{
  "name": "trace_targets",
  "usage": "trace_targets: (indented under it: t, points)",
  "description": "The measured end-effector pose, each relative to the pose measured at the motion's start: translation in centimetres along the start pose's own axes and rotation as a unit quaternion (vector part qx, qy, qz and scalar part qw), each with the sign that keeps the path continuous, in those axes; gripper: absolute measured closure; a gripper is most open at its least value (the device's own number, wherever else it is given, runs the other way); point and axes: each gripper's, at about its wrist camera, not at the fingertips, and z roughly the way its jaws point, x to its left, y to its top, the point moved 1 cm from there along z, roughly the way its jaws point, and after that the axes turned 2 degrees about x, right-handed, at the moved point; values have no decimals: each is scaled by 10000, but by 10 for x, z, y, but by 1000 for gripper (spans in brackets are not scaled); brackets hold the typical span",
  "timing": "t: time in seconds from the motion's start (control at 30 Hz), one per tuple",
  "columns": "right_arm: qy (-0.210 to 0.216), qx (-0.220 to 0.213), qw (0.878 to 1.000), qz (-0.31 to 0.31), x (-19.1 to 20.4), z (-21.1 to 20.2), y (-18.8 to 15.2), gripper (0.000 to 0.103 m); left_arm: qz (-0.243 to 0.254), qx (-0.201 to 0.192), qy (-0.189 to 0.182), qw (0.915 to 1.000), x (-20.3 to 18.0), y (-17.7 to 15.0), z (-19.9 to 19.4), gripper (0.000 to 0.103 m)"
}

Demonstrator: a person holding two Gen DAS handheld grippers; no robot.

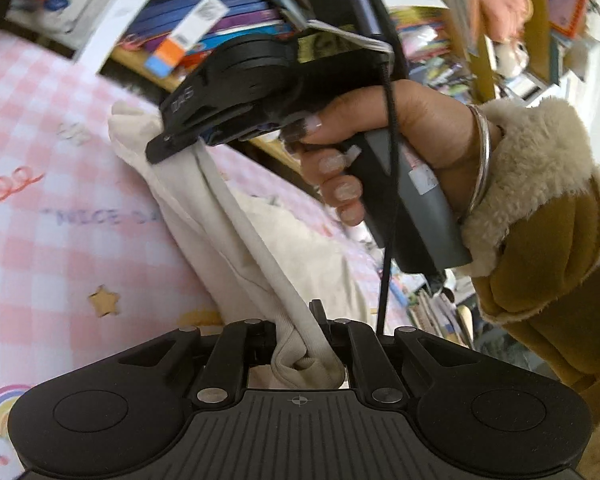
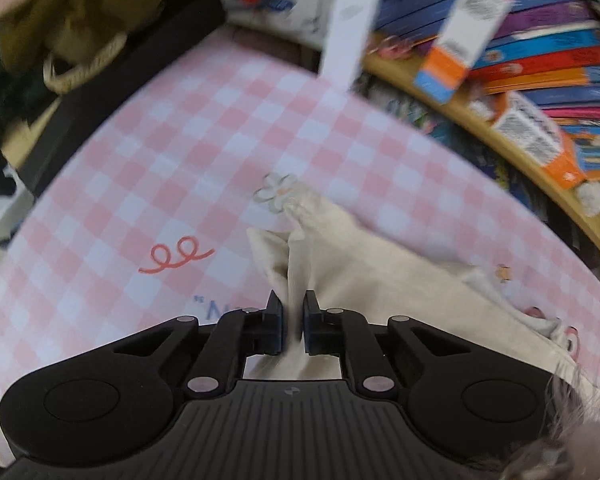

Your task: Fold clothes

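1. Left tool (image 1: 300, 344): jaws pressed together on a ribbed hem of the cream garment (image 1: 236, 240). The cloth bunches between the pads and runs away from them in a taut band.
2. Right tool (image 2: 293, 322): jaws drawn in on a thin ridge of the same garment (image 2: 380, 276). Its fingers (image 2: 275, 320) sit either side of the ridge with little gap showing. The picture is blurred, but I judge it a pinch.
3. In the left view my right hand (image 1: 380, 152) holds the right tool (image 1: 168, 148) above the cloth, with a corner of fabric caught at its tip. A fleece cuff (image 1: 532, 168) and a bangle (image 1: 484, 152) show at the wrist.
4. Garment position: partly lifted between the two tools, with the rest lying rumpled on the pink check worktop (image 2: 180, 152). A shelf of books (image 2: 540, 44) stands behind it.
5. Progress: early, by my reading. Two holds are set. No flat panel, crease or stacked layer shows anywhere.
6. Left to do, as I judge it: spread the garment flat, fold it over and square it. I cannot tell which garment this is.
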Motion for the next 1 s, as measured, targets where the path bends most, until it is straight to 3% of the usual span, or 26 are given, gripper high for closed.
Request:
trace_targets:
  t: [0.27, 0.53, 0.83, 1.0]
  points:
    - [83, -465, 9976, 514, -66, -48, -23, 95, 300, 48, -120, 9995, -35, 0, 22, 93]
    - [234, -886, 9927, 787, -134, -76, -70, 95, 755, 144, 10, 9970, -88, -4, 63, 93]
    - [455, -1364, 9867, 759, -229, -100, -141, 95, 1071, 448, 586, 9915, -165, -31, 151, 93]
    - [606, -1430, 9825, 1027, -284, -99, -182, 95, 895, 718, 918, 9891, -182, -62, 204, 93]
